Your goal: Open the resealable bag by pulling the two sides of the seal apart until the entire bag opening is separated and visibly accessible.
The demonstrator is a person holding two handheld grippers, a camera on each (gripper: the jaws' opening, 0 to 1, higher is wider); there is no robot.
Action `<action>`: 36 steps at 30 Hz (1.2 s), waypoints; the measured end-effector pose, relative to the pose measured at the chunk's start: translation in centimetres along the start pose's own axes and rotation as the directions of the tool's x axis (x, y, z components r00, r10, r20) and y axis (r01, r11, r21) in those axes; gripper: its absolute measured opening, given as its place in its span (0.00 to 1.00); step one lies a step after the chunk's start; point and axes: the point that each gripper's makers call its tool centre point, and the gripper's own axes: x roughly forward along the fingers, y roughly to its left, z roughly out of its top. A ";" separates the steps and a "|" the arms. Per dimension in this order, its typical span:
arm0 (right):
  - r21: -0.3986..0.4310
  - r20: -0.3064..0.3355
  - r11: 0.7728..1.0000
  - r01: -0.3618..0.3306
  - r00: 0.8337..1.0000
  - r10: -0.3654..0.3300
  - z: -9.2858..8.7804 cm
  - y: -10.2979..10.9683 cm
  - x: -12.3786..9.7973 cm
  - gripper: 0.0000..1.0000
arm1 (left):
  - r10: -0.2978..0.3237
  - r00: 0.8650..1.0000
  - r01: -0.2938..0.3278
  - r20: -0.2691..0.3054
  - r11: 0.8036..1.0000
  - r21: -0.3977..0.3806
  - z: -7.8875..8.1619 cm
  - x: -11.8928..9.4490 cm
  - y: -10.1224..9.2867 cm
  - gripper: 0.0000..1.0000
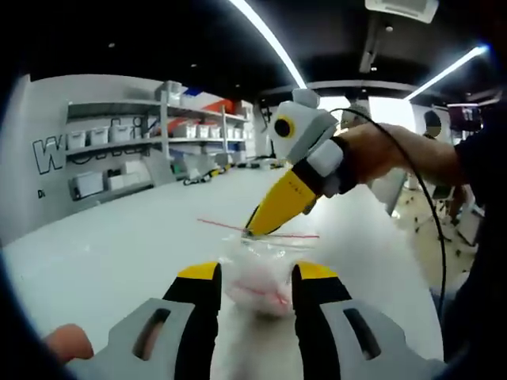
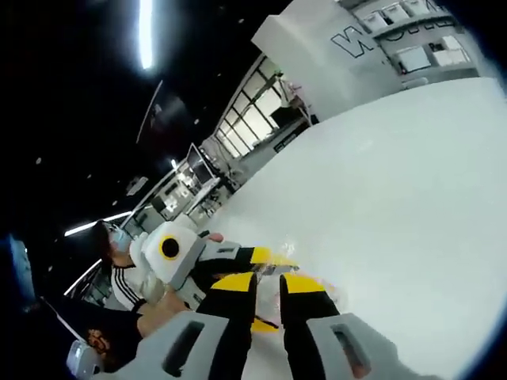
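Note:
A clear resealable bag (image 1: 257, 286) with pinkish contents is held above the white table. Its red seal line (image 1: 297, 235) runs across the top. My left gripper (image 1: 257, 271) has its yellow-tipped jaws pressed on either side of the bag's body. My right gripper (image 1: 249, 231) comes in from the upper right, shut on the seal edge near the middle of the red line. In the right gripper view my right gripper (image 2: 268, 279) shows only a narrow gap between its jaws. A yellow finger (image 2: 265, 257) of the left gripper lies just beyond them.
The white table (image 1: 111, 237) stretches far to the left and ahead. Shelves with white bins (image 1: 119, 142) line the back wall. A hand (image 1: 372, 150) and a black cable (image 1: 432, 222) follow the right gripper. A person's striped sleeve (image 2: 127, 286) is at the left.

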 end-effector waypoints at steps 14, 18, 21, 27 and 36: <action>0.094 0.028 0.993 -0.075 0.997 0.072 -0.5 0.8 0.0 0.02 | -0.011 1.000 0.011 -0.001 1.000 0.010 0.1 0.1 -0.4 0.35; 0.116 0.026 0.989 -0.091 0.996 0.089 -0.7 0.8 0.1 0.01 | -0.016 1.000 0.016 -0.002 1.000 0.012 0.1 0.1 -0.6 0.35; 0.137 0.029 0.985 -0.103 0.995 0.100 -0.8 0.8 0.1 0.00 | -0.016 1.000 0.016 -0.002 1.000 0.013 0.1 0.2 -0.6 0.35; 0.190 0.039 0.973 -0.133 0.991 0.127 -0.7 0.4 0.1 0.00 | -0.019 1.000 0.019 -0.003 1.000 0.012 0.1 0.3 -0.8 0.35; 0.267 0.058 0.952 -0.153 0.988 0.143 -0.2 -0.2 0.0 0.00 | -0.021 1.000 0.021 -0.010 1.000 0.008 -0.2 0.3 -0.9 0.35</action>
